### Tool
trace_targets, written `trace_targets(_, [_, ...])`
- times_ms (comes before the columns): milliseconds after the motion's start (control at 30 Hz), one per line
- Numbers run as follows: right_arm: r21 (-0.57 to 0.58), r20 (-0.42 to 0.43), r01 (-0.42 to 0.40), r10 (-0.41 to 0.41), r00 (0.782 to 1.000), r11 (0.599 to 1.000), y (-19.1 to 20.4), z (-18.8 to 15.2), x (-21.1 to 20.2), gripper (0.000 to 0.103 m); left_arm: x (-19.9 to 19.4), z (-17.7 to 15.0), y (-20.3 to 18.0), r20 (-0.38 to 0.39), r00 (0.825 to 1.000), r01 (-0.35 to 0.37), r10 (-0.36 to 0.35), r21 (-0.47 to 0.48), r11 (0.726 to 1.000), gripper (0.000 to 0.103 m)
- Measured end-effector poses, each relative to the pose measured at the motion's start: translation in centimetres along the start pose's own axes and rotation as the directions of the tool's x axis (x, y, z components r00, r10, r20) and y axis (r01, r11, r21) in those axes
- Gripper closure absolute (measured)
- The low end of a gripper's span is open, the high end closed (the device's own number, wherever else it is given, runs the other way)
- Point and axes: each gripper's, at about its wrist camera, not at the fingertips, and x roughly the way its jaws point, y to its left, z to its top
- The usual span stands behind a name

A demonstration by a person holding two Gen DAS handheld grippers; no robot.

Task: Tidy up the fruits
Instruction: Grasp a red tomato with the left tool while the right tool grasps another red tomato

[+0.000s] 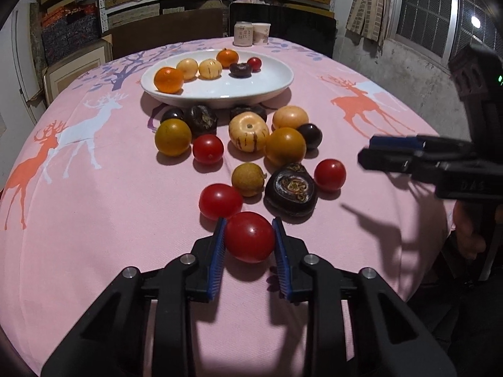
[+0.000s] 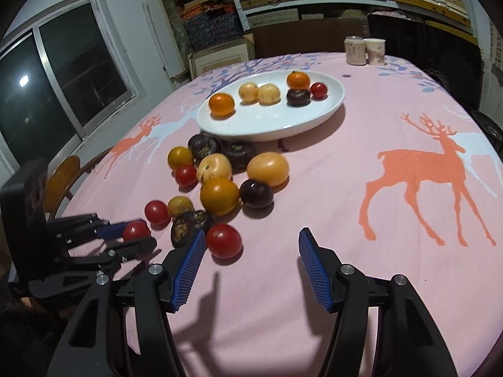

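The round counter (image 1: 94, 213) wears a pink woven cloth printed with deer. Toward its far side sits an oval, glossy white plate (image 1: 251, 89) carrying six small fruits; more lie loose in front of it. Nearer than the plate, the left gripper (image 1: 250, 238) clamps a smooth red cherry tomato (image 1: 250, 235) between ribbed blue pads. The right gripper (image 2: 251, 265) gapes half-wide, empty.

Glossy white ceramic plate (image 1: 217, 94); matt pink woven cloth (image 1: 110, 204) covers the counter. Red tomato (image 1: 250, 237): smooth, shiny skin. Tongs pads (image 2: 188, 270): ribbed blue rubber.

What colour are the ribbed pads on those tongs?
Blue pads, on black tongs; clearest in the right wrist view.
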Motion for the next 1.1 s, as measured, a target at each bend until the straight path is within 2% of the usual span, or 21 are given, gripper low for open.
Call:
trace_targets(100, [-0.053,-0.032,-0.027,0.025,0.999,0.998,1.1,-0.5,0.8,0.041,-0.7,0.1,0.4,0.02,1.0,0.01,-0.009,-0.022,1.0,0.075])
trace_targets(200, [-0.127,-0.038,0.001,-0.006,0.999,0.992,2.6,-0.8,1.2,0.041,-1.0,0.1,0.7,0.025,1.0,0.008,-0.008,-0.03,1.0,0.075])
trace_targets(300, [-0.137,-0.008,0.043,-0.045,0.999,0.99,2.8,-0.6,1.4,0.046,-0.8,0.0,0.7,0.013,1.0,0.017,-0.016,-0.029,0.999,0.075])
trace_targets(400, [-0.126,-0.038,0.044,-0.049,0.998,0.991,2.7,-0.4,2.3,0.054,-0.6,-0.2,0.7,0.004,1.0,0.021,-0.021,-0.025,0.999,0.075])
trace_targets(467, [-0.13,-0.05,0.04,-0.046,0.998,0.991,2.9,-0.4,3.0,0.065,-0.7,-0.2,0.7,0.006,1.0,0.021,-0.021,-0.025,0.999,0.075])
trace_targets(633, [-0.14,-0.052,0.038,-0.046,0.998,0.989,3.4,-0.4,3.6,0.07,-0.6,-0.2,0.7,0.005,1.0,0.02,-0.02,-0.025,0.999,0.075])
trace_targets(667, [-0.133,-0.051,0.037,-0.045,0.998,0.99,3.3,-0.4,3.6,0.074,-0.7,-0.2,0.8,0.007,1.0,0.02,-0.02,-0.026,0.999,0.075])
trace_targets(1100, [-0.1,-0.043,0.009,-0.014,0.999,0.995,2.8,-0.6,2.2,0.074,-1.2,0.1,0.8,0.023,1.0,0.016,-0.015,-0.029,0.999,0.075])
